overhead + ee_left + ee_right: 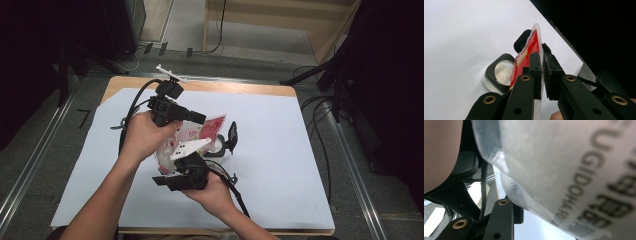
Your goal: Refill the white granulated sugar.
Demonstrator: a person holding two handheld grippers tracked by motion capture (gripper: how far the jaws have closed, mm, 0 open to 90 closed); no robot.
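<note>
With my left gripper (542, 75) clamped on the red snack pouch's (529, 51) sealed edge and my right gripper (181, 172) gripping its body, I'm mid-tear — next, pull apart steadily.

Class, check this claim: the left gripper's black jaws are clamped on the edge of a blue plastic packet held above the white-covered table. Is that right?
Not quite: the plastic packet is red and white, not blue. The left gripper view shows the left gripper clamped on its edge above the white-covered table.
</note>
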